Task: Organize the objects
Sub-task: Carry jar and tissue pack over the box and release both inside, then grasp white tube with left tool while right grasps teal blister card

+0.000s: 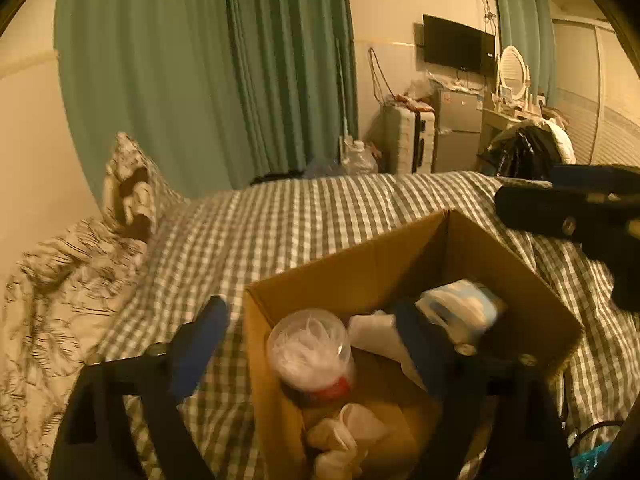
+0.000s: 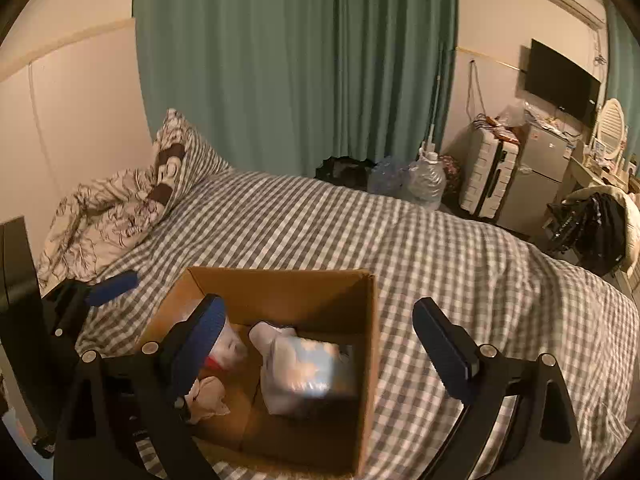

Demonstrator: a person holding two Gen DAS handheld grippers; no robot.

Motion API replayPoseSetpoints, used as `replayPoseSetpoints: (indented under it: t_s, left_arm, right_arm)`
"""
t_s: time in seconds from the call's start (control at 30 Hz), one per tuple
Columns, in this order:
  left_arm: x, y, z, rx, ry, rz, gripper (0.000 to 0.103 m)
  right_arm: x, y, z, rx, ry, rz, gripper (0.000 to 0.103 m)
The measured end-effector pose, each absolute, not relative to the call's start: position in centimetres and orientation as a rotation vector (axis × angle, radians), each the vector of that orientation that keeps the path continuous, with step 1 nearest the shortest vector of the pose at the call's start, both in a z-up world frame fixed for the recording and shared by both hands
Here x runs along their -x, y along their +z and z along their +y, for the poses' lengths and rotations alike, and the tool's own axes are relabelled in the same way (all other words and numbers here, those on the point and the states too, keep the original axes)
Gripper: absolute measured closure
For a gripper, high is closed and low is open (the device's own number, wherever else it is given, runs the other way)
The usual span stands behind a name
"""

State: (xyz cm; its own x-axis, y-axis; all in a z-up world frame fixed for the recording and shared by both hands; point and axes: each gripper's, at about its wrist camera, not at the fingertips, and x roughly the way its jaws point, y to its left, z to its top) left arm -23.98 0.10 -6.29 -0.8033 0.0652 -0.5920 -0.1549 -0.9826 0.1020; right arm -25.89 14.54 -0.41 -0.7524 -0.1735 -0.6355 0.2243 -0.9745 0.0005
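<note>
1. the cardboard box (image 2: 304,292) sits open on the checked bedspread (image 2: 460,264), right under both tools.
2. left gripper (image 1: 316,340) is spread wide and holding nothing. one blue pad (image 1: 200,344) hangs outside the box's near-left wall, the other finger is down inside the box.
3. between those fingers, a clear plastic jar (image 1: 310,354) with white stuff in it and a red band lower down stands in the box, close to the outside pad's wall. can't tell if anything touches it.
4. just past the inside finger is a soft blue-and-white pack (image 1: 460,312), blurry. below the jar there's a crumpled beige cloth (image 1: 344,440).
5. right gripper (image 2: 324,340) is also wide open and empty. its left pad (image 2: 200,340) is over the box interior, partly covering the jar; the right pad (image 2: 444,352) is out over the bedspread beyond the box's right wall.
6. from the right wrist view the pack lies between the fingers, against the right wall of the box, and the beige cloth is beside the left pad, lower down.
7. ahead of both tools: a patterned pillow (image 2: 116,208) on the far left, green curtain (image 2: 296,64) behind the bed, and a white suitcase (image 2: 488,176) plus a wall tv (image 2: 560,80) off to the right.
</note>
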Motion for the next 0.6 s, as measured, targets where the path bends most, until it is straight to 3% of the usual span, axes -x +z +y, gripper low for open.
replayPoseSetpoints:
  t_s: [0.27,0.6]
  left_arm:
    - [19.4,-2.2,0.9,0.833,2.908,0.236,0.003]
    - [13.0,1.1,2.0,0.82,2.913,0.198,0.002]
  right_arm:
    - [19.9,4.7,17.1,-0.941,-2.831,0.169,0.007]
    - [10.4,8.5,18.5,-0.888,-2.859,0.313,0.007]
